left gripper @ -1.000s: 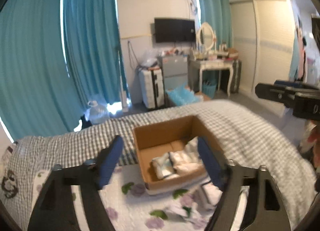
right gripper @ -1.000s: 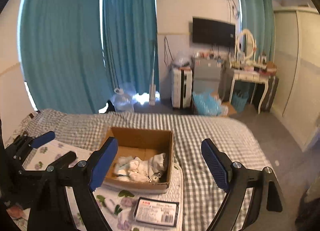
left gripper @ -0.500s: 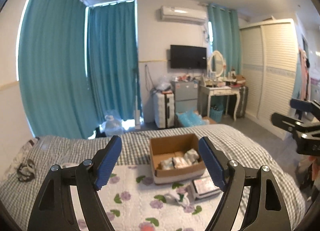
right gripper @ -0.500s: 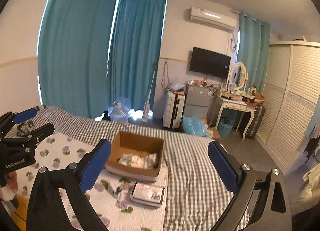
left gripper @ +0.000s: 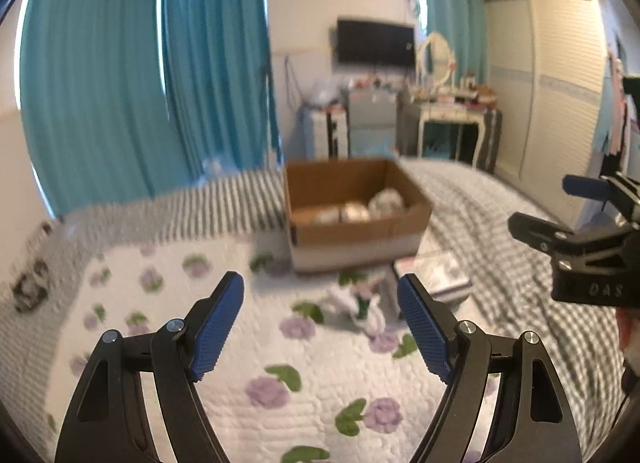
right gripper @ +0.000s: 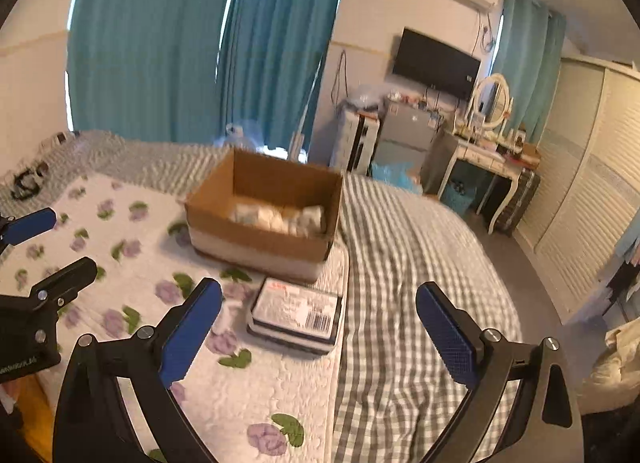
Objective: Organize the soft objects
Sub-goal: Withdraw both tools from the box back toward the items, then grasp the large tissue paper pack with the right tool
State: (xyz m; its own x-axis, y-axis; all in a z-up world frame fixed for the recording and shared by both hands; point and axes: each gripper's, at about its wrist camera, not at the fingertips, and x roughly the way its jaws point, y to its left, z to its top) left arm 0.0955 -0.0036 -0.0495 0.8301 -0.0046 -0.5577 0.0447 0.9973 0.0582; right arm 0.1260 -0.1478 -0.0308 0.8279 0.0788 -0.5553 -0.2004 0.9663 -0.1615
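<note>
A brown cardboard box (left gripper: pixel 356 219) (right gripper: pixel 264 223) stands on the bed with several rolled white soft items (left gripper: pixel 352 211) (right gripper: pixel 280 217) inside. A loose white soft item with a green mark (left gripper: pixel 362 303) lies on the flowered quilt in front of the box, between my left gripper's fingertips in the left wrist view. My left gripper (left gripper: pixel 322 327) is open and empty above the quilt; it also shows at the left edge of the right wrist view (right gripper: pixel 42 247). My right gripper (right gripper: pixel 320 335) is open and empty above a flat packet; it shows at the right in the left wrist view (left gripper: pixel 560 215).
A flat black-and-white packet (right gripper: pixel 296 315) (left gripper: pixel 432 277) lies by the box. The white flowered quilt (left gripper: pixel 240 363) covers the near bed; grey checked bedding (right gripper: pixel 400 263) lies to the right. Teal curtains, a dressing table (right gripper: pixel 484 155) and a wardrobe stand beyond.
Both grippers have dropped and moved closer to the bed and box, after being raised higher half a second ago. Both stay open and empty.
</note>
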